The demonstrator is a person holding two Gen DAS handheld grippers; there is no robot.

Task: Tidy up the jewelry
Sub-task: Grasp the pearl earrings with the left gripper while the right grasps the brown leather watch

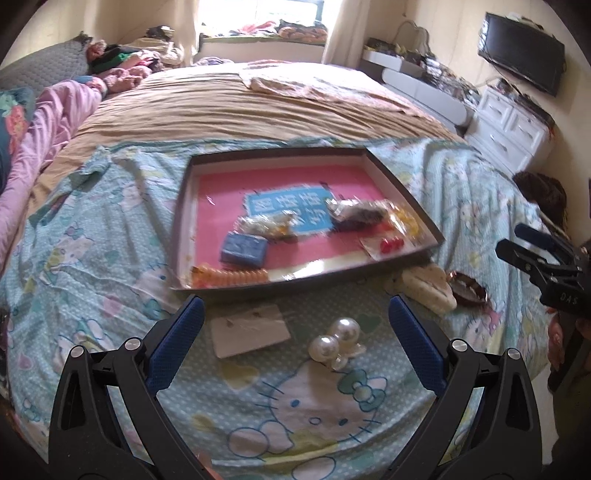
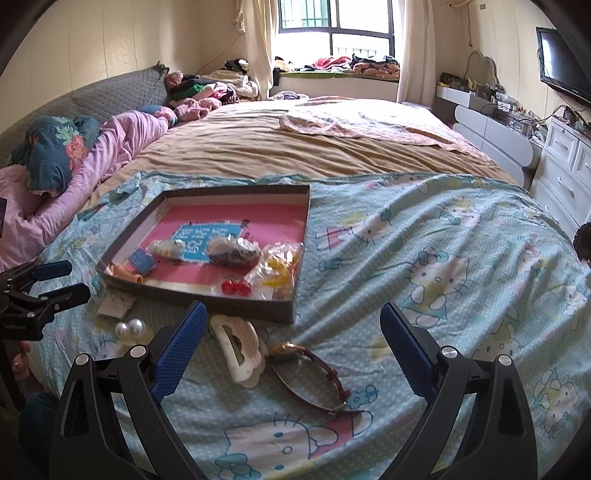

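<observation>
A: Cardboard tray (image 1: pixel 402 192) sits on the bedsheet (image 2: pixel 424 236) as the collecting place, I'd judge; bagged trinkets already lie inside it.

B: And outside it?

A: Just in front of the tray: hair claw (image 2: pixel 240 349), watch (image 2: pixel 314 373), pearl earrings (image 1: pixel 334 339); earrings lie between the spread left gripper (image 1: pixel 295 314); right gripper (image 2: pixel 291 317), also spread, hovers over claw and watch.

Daylight enters through the window (image 2: pixel 334 33) at the top centre of both views; in the left wrist view its panes are blown out to white. The room is evenly bright, with soft, faint shadows on the bed (image 2: pixel 406 258). Fisheye distortion bows the bed's edge and darkens all 4 corners. The tray (image 1: pixel 406 199) in the left wrist view is slightly blurred, with glare on its plastic bags.
</observation>
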